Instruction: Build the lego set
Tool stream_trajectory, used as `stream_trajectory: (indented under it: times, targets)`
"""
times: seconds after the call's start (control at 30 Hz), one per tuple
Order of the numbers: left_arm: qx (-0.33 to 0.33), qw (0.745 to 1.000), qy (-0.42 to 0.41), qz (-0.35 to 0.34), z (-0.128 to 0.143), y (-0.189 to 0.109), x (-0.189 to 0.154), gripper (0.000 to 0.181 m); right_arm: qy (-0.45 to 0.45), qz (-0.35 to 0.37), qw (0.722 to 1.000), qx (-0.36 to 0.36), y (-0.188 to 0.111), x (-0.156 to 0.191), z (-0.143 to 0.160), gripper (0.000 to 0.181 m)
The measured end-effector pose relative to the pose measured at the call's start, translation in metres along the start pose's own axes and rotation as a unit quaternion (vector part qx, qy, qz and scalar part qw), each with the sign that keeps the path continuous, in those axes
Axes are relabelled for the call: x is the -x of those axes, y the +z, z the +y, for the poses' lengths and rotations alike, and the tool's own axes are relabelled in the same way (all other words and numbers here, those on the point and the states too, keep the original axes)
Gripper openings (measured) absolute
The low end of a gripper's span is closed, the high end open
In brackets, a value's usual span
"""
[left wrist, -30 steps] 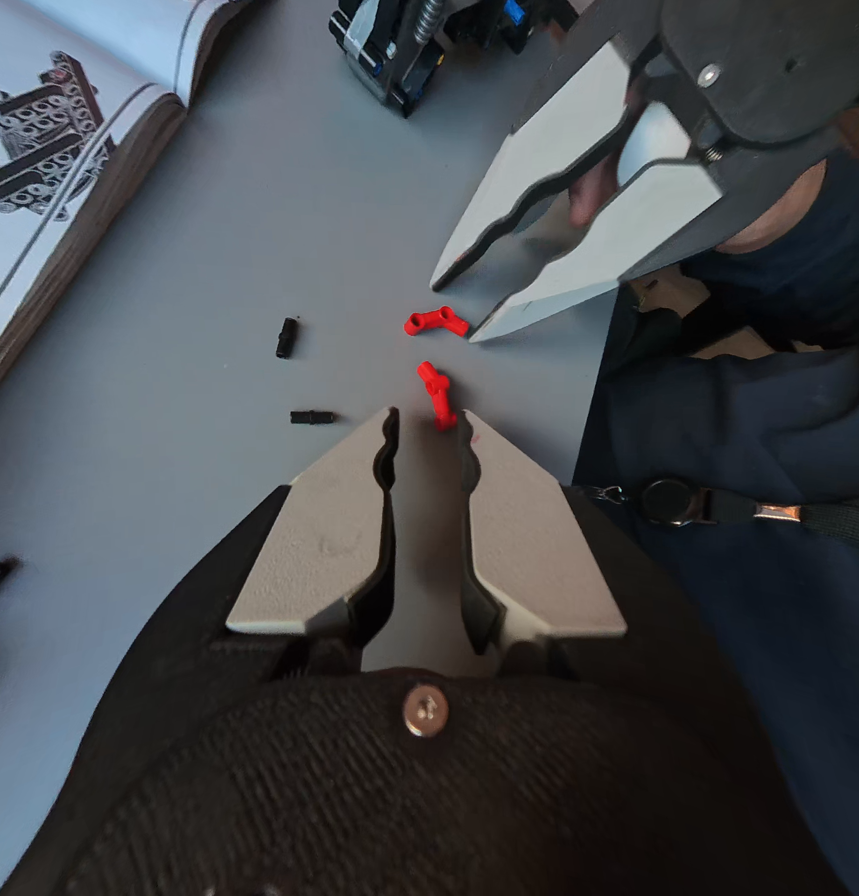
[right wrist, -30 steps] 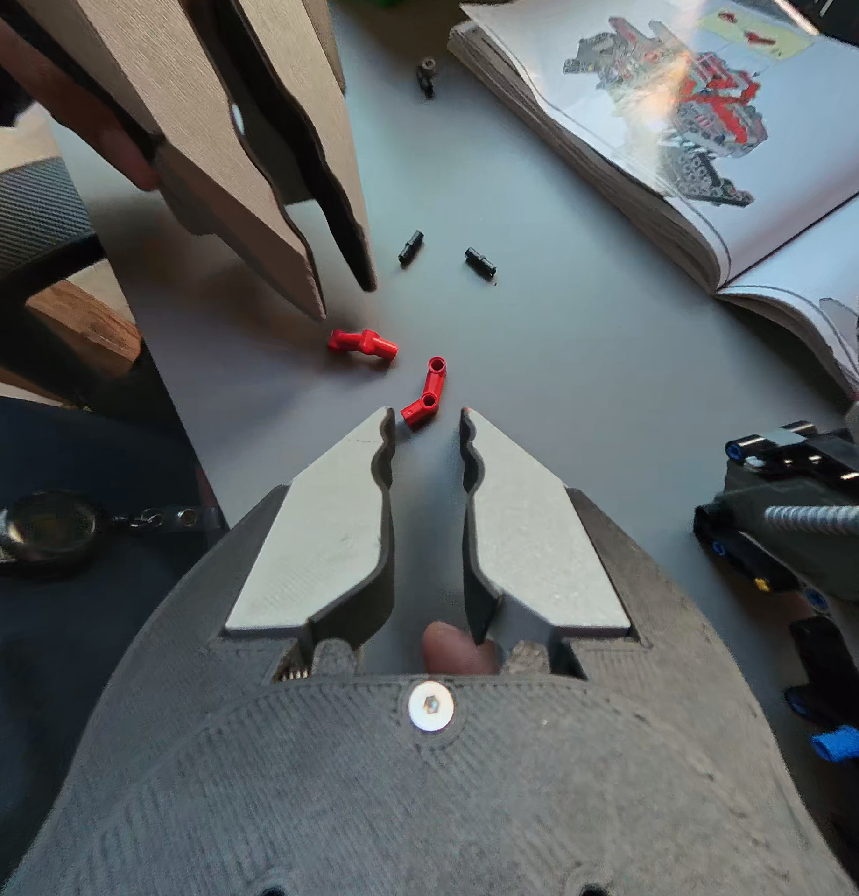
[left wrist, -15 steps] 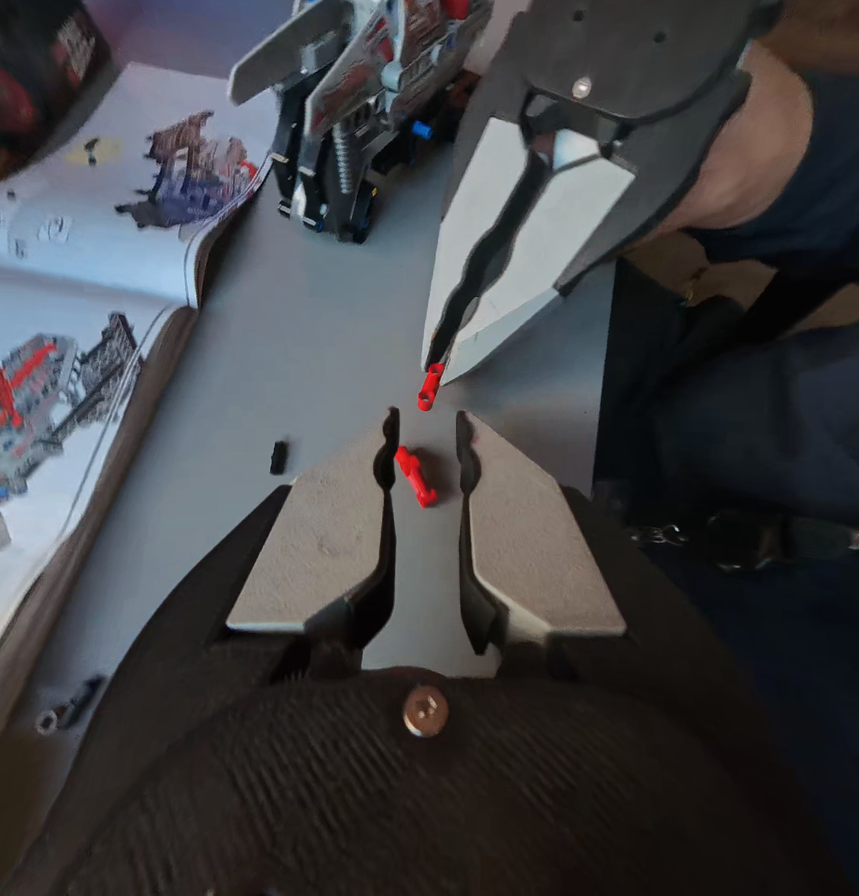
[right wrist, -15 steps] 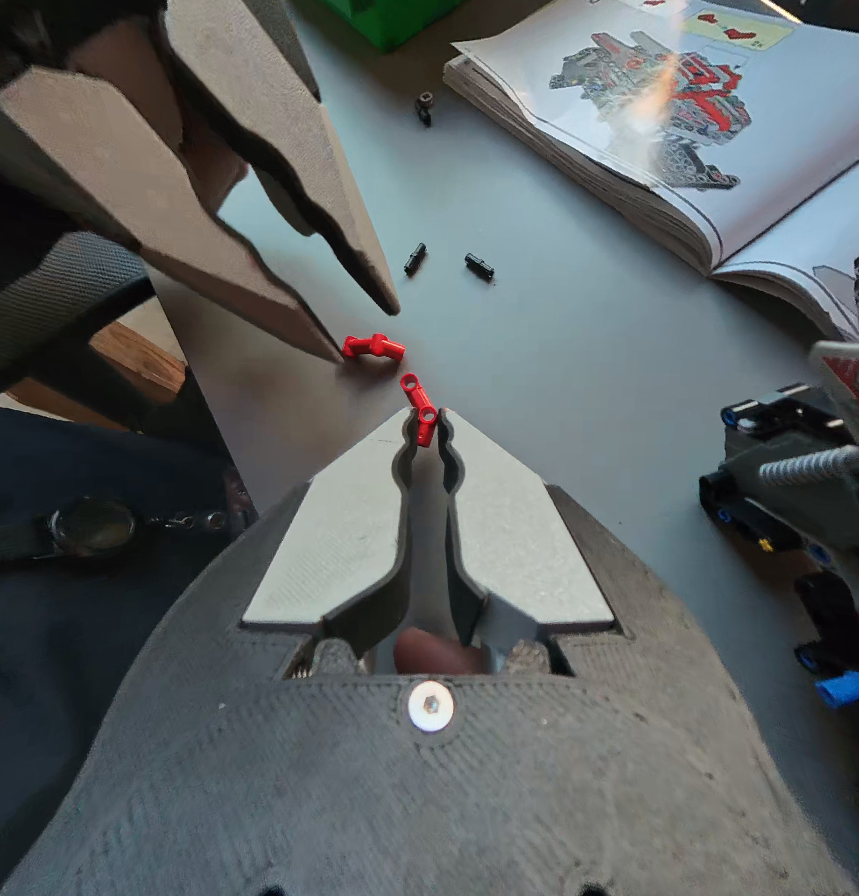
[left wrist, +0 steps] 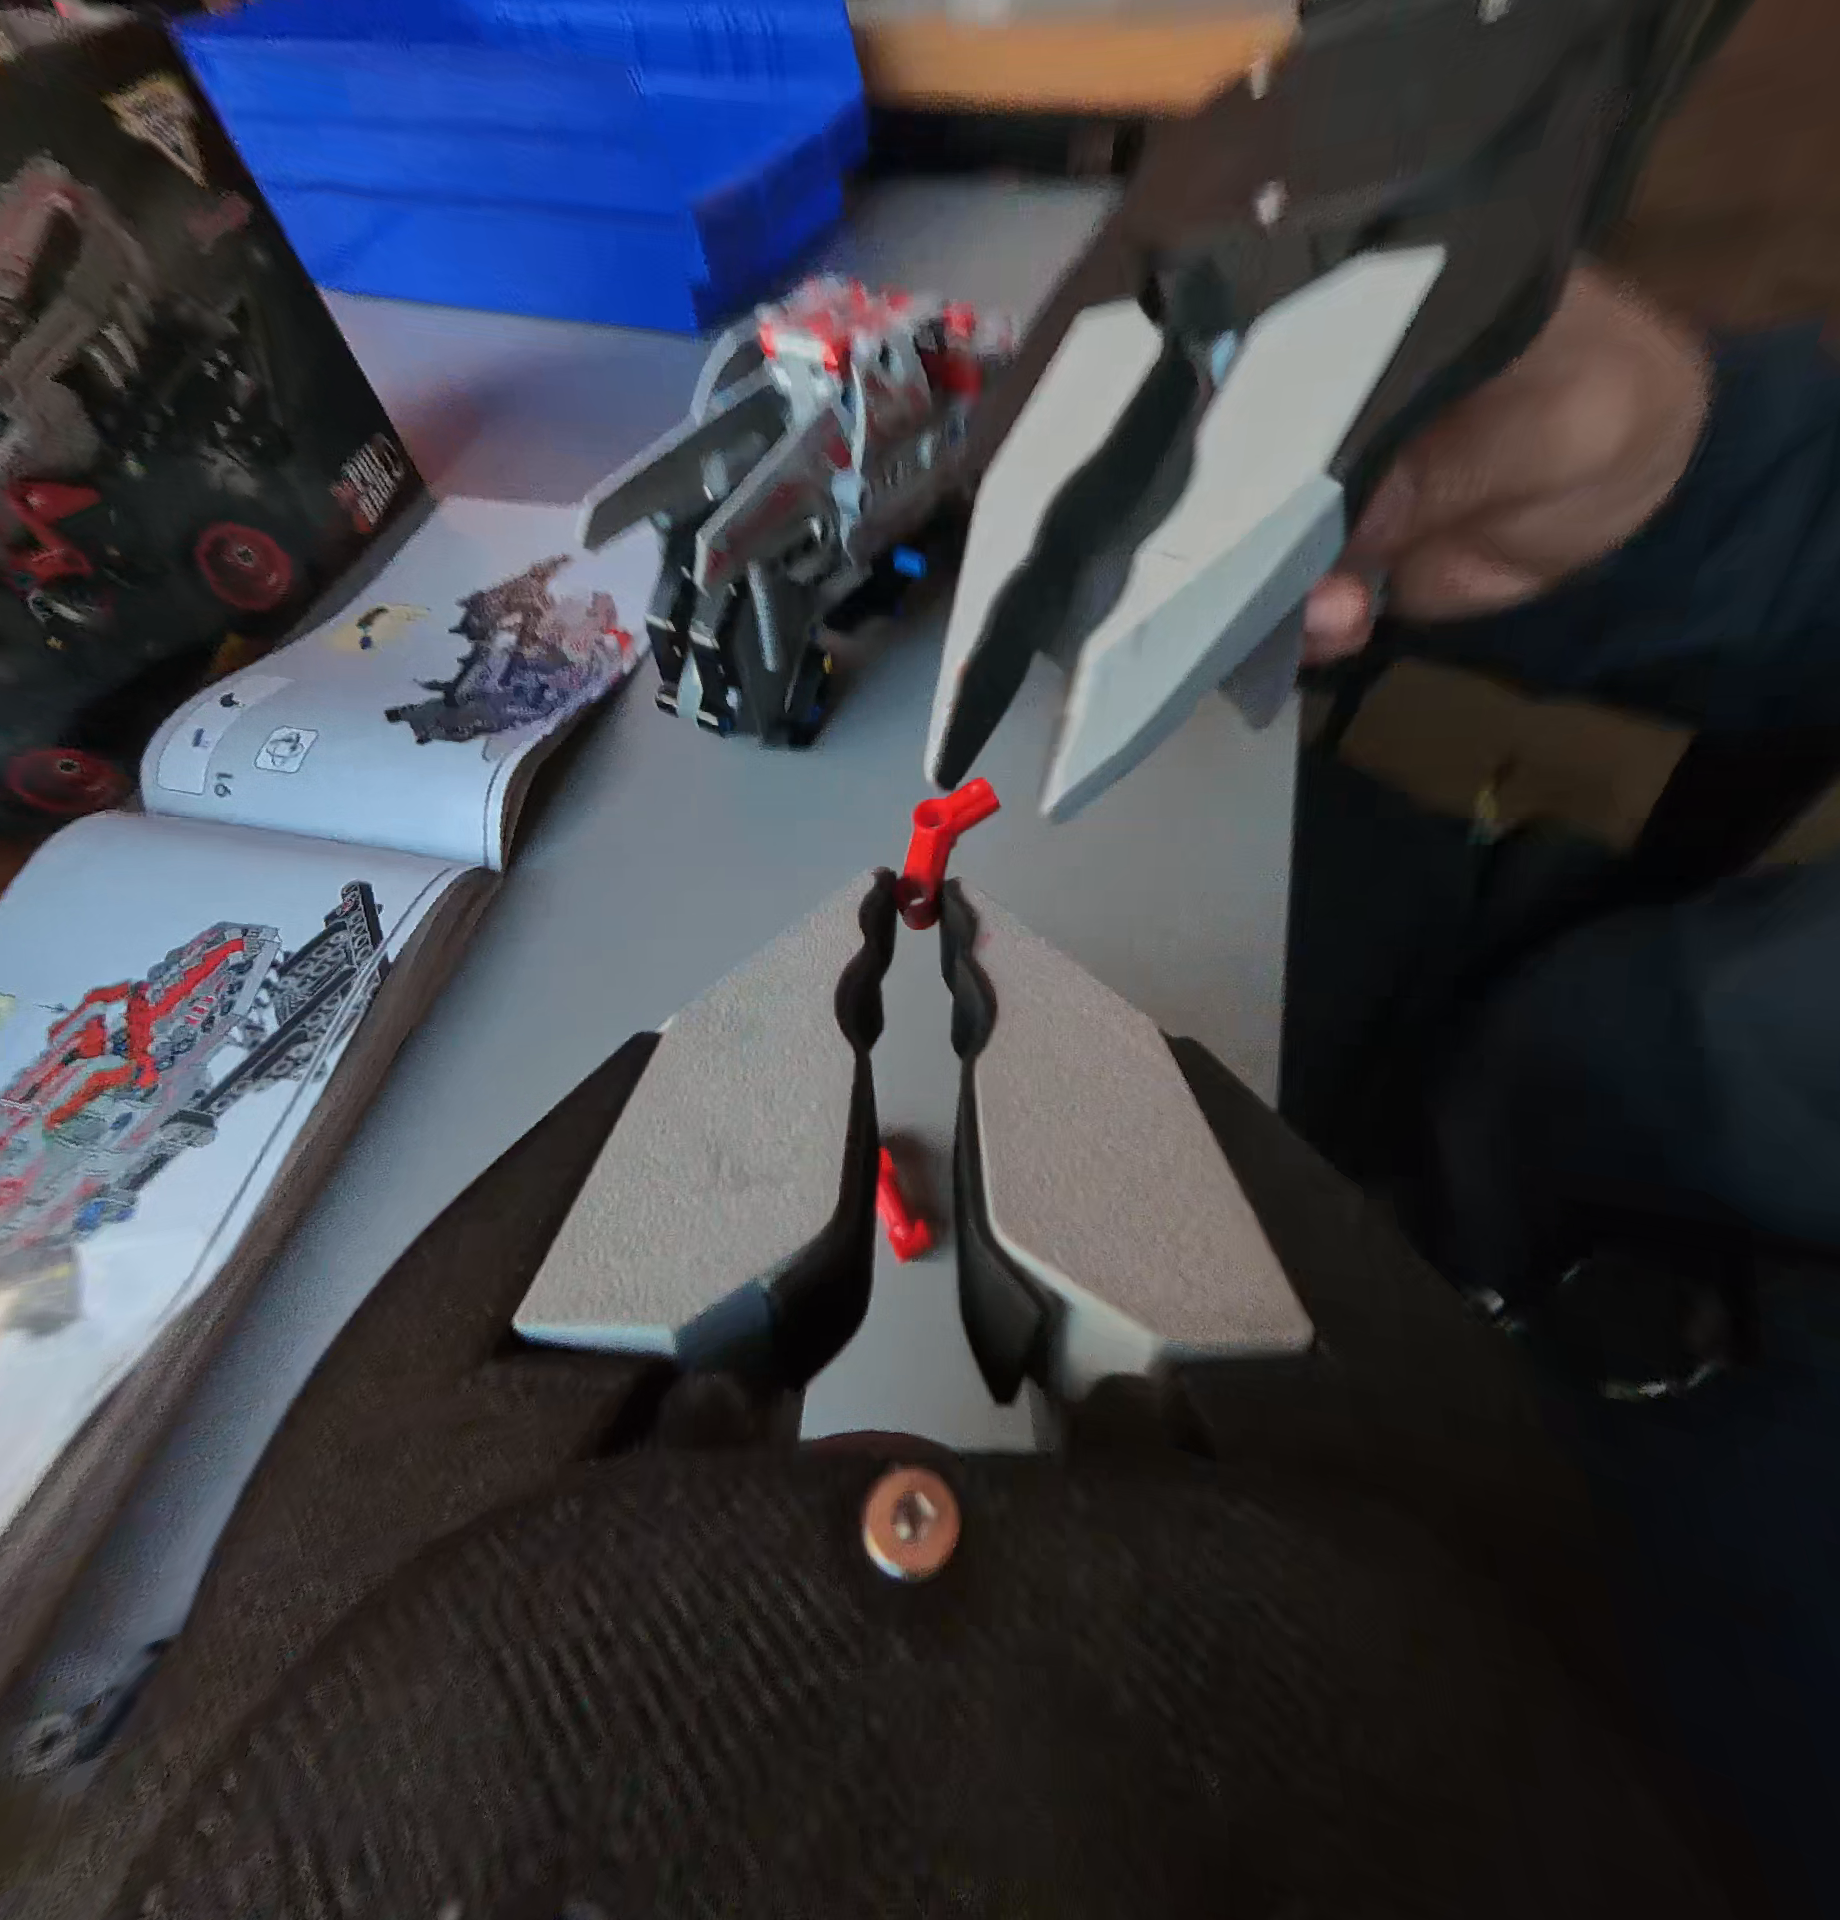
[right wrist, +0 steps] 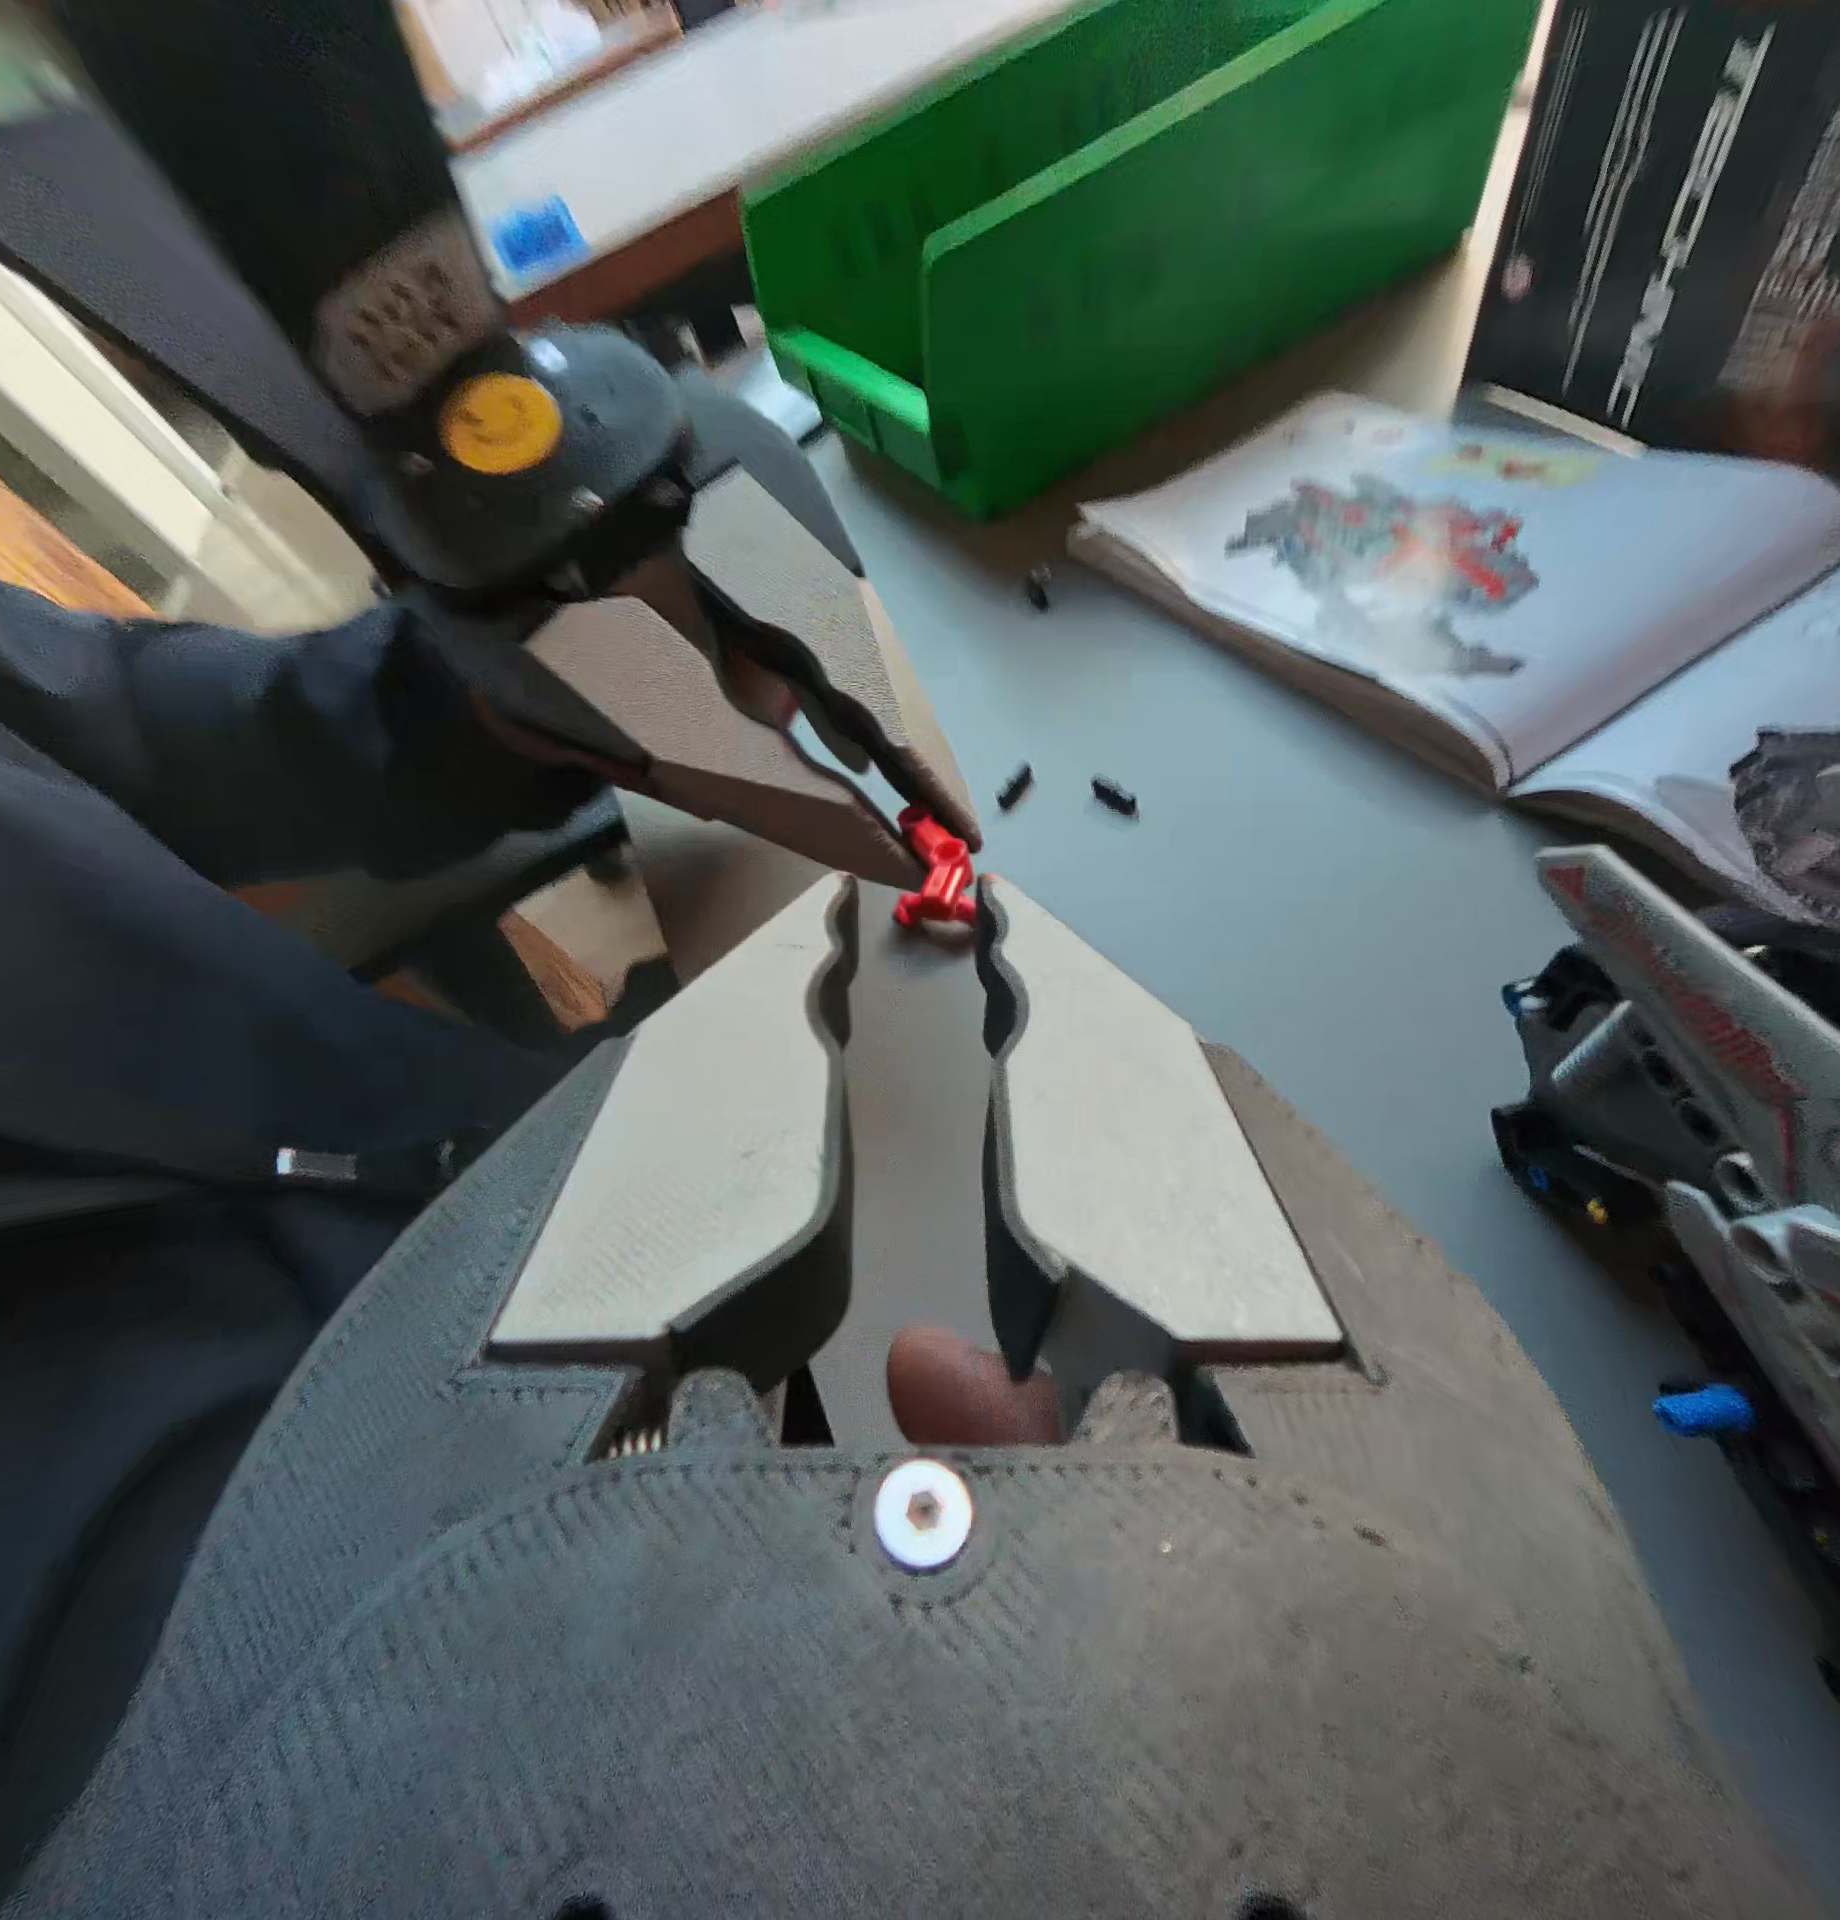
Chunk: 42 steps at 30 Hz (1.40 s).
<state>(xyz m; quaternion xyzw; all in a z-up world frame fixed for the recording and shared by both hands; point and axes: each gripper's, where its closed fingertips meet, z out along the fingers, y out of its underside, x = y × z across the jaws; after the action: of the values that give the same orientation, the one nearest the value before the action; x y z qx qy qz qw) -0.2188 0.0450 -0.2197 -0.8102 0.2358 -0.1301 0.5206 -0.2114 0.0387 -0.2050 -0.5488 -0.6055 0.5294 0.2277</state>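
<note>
My left gripper [left wrist: 914, 894] is shut on one end of a red angled connector [left wrist: 935, 847] and holds it above the grey table [left wrist: 687, 831]. The connector's free end points at my right gripper [left wrist: 999, 795], which is open just beyond it. In the right wrist view my right gripper [right wrist: 918, 885] is open, and the red connector [right wrist: 935, 883] lies between its fingertips without being clamped. The left gripper [right wrist: 947, 844] pinches it from the left. A second red connector [left wrist: 900, 1205] lies on the table, seen through the gap between my left fingers.
An open instruction booklet [left wrist: 272, 935] lies to the left. A partly built grey and red model [left wrist: 791, 520] stands behind it. Two black pins [right wrist: 1015, 787] lie near the booklet [right wrist: 1467, 582]. A blue bin [left wrist: 542, 156], a green bin [right wrist: 1103, 260] and the set box [left wrist: 116, 416] stand at the back. Left and right tips are no more than a few centimetres apart.
My right gripper has opened and let go of the red connector. My left gripper has shut on it and lifted, leaving the other connector on the table. Both views have tilted up.
</note>
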Motion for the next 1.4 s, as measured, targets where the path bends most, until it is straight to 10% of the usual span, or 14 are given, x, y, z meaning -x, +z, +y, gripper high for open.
stream_trajectory:
  times: [0.03, 0.3, 0.87, 1.13, 1.4]
  targets:
    - [-0.040, 0.999, -0.031, 0.008, -0.009, -0.005, 0.001, 0.005, -0.001, -0.013, 1.000, -0.023, -0.006, 0.004, -0.006, 0.019]
    - [-0.244, 0.941, -0.198, 0.126, -0.063, -0.031, -0.018, 0.005, -0.090, 0.019, 0.985, -0.145, -0.024, 0.022, -0.045, 0.011]
    - [-0.276, 0.871, -0.352, 0.203, -0.058, -0.021, -0.030, 0.005, -0.103, 0.021, 0.985, -0.139, -0.017, 0.027, -0.047, 0.006]
    - [-0.154, 0.973, -0.172, 0.024, -0.009, -0.044, 0.008, 0.024, -0.075, 0.109, 0.990, 0.050, -0.012, -0.024, -0.002, 0.006]
    - [-0.090, 0.990, -0.106, -0.012, 0.020, -0.065, 0.038, 0.027, -0.062, 0.162, 0.943, 0.283, -0.007, -0.059, 0.056, 0.006]
